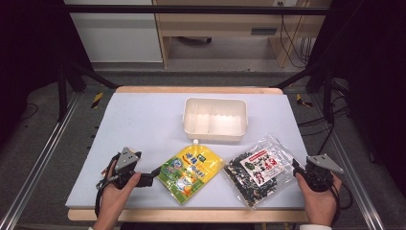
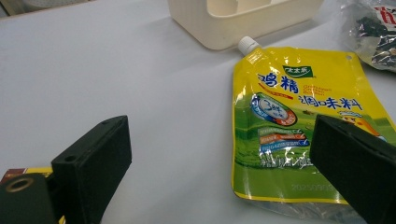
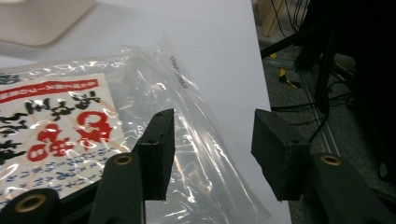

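The left gripper [image 2: 219,158] hovers with jaws wide at the near-left edge of the yellow spouted seasoning pouch [image 2: 299,121], which lies flat on the table [image 1: 143,124], near the middle, its cap pointing far toward the white two-compartment tray [image 1: 215,119]. The right gripper [image 3: 212,149], jaws also wide, sits at the right edge of the clear seaweed bag [image 3: 154,116]. Both packs look soft and slippery; the pouch probably sags when lifted. A sealed edge or corner seems the safest hold, since film may slide between the pads.

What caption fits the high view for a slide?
Left gripper and right gripper, both open, flank yellow pouch and clear bag below white tray.
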Demonstrator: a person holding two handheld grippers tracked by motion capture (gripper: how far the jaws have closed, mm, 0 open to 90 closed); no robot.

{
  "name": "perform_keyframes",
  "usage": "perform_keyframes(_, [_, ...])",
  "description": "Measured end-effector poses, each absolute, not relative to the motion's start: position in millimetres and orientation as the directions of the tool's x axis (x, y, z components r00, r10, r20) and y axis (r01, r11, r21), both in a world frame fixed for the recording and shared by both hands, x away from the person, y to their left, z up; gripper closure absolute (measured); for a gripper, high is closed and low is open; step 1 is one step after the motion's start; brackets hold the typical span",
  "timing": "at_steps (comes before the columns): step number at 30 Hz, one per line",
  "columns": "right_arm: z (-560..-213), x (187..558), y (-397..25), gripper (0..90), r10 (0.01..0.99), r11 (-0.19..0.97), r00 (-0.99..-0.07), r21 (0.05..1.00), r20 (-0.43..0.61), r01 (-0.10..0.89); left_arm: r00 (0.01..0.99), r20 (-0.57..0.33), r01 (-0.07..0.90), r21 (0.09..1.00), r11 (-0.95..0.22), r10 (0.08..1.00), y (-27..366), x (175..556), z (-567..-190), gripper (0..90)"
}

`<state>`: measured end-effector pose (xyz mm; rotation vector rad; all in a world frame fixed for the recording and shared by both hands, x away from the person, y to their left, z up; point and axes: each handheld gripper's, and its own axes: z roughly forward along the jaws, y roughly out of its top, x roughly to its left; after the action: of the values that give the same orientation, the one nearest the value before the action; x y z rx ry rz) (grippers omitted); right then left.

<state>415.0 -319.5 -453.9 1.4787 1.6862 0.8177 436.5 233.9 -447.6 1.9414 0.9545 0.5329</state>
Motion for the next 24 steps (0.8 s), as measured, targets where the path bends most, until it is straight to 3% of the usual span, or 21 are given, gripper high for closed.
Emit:
perform_keyframes(8, [-460, 421, -328, 60.9, 0.995, 0.099, -0.044, 0.838, -0.089, 0.537, 0.618, -0.004, 0.421, 0.846, -0.327, 0.786, 232, 436, -448, 5.7])
perform_keyframes(24, [-466, 425, -342, 65.6, 0.999, 0.033, -0.039, 0.837, -0.014, 0.546, 0.619, -0.004, 0.431, 0.837, -0.336, 0.785, 232, 436, -448, 6.0])
